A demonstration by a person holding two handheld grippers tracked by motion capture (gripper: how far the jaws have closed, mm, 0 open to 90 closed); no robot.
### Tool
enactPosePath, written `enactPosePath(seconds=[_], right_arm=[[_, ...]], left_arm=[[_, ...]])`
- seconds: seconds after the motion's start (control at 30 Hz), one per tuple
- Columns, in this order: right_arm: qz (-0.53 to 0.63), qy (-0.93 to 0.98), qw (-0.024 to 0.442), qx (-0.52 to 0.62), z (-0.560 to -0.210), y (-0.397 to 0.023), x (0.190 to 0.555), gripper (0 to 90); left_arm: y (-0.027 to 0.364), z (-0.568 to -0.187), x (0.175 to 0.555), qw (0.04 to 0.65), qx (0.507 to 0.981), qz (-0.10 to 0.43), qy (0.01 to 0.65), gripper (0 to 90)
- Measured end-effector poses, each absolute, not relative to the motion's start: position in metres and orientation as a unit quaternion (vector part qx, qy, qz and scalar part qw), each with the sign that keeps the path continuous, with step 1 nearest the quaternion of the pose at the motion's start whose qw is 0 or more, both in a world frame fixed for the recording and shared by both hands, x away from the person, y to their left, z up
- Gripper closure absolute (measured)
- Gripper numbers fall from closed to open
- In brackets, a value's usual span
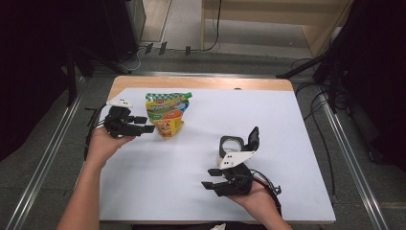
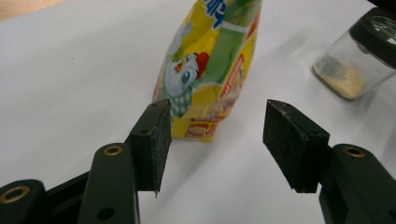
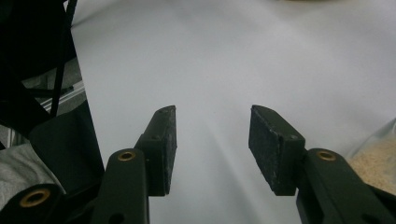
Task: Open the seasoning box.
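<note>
A yellow and green spouted pouch [image 1: 166,112] lies flat on the white table sheet at the back left, with its green cap [image 1: 188,95] pointing away. My left gripper [image 1: 149,123] is just to the left of the pouch's near end, open. In the left gripper view the pouch [image 2: 210,70] sits right beyond the parted pads [image 2: 154,140], not touching them. A clear jar [image 1: 231,146] with beige powder and a flipped-up black lid [image 1: 253,138] stands right of centre. My right gripper [image 1: 207,178] is in front of the jar, pointing left, open and holding nothing [image 3: 212,135].
The white sheet [image 1: 287,158] covers most of the table, and a wooden strip [image 1: 201,82] shows along the far edge. Metal rails [image 1: 354,167] run on the floor beside the table. The jar [image 3: 373,161] edges into the right gripper view's lower right.
</note>
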State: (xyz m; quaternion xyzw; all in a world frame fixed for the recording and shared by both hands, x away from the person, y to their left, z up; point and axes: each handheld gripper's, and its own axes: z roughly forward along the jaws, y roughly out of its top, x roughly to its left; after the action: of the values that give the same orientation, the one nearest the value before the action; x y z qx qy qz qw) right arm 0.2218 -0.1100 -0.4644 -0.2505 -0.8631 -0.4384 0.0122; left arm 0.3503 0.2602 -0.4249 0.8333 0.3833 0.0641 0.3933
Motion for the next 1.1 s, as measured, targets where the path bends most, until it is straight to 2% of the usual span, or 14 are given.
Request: enactPosePath(seconds=[0.4, 0.67, 0.8, 0.93, 1.0, 1.03, 1.1], right_arm=[[-0.439, -0.859, 0.004, -0.264, -0.465, -0.116, 0.213, 53.3], [-0.445, -0.856, 0.0, -0.262, -0.463, -0.112, 0.209, 52.6], [-0.442, -0.86, -0.004, -0.256, -0.46, -0.102, 0.217, 52.5], [-0.45, -0.854, -0.004, -0.26, -0.456, -0.095, 0.224, 52.6], [-0.458, -0.849, -0.004, -0.265, -0.453, -0.09, 0.229, 52.8], [-0.462, -0.846, -0.006, -0.266, -0.452, -0.087, 0.231, 52.8], [-0.47, -0.842, -0.007, -0.264, -0.452, -0.081, 0.232, 52.8]], left_arm=[[0.241, -0.434, 0.369, 0.422, 0.828, 0.07, 0.363, 46.4], [0.233, -0.444, 0.376, 0.442, 0.82, 0.087, 0.354, 52.8], [0.231, -0.44, 0.373, 0.446, 0.82, 0.099, 0.345, 62.5], [0.229, -0.438, 0.372, 0.444, 0.822, 0.107, 0.341, 66.3], [0.23, -0.435, 0.37, 0.447, 0.82, 0.109, 0.339, 76.9], [0.231, -0.433, 0.369, 0.452, 0.818, 0.108, 0.339, 76.9], [0.231, -0.431, 0.37, 0.456, 0.812, 0.09, 0.352, 85.2]])
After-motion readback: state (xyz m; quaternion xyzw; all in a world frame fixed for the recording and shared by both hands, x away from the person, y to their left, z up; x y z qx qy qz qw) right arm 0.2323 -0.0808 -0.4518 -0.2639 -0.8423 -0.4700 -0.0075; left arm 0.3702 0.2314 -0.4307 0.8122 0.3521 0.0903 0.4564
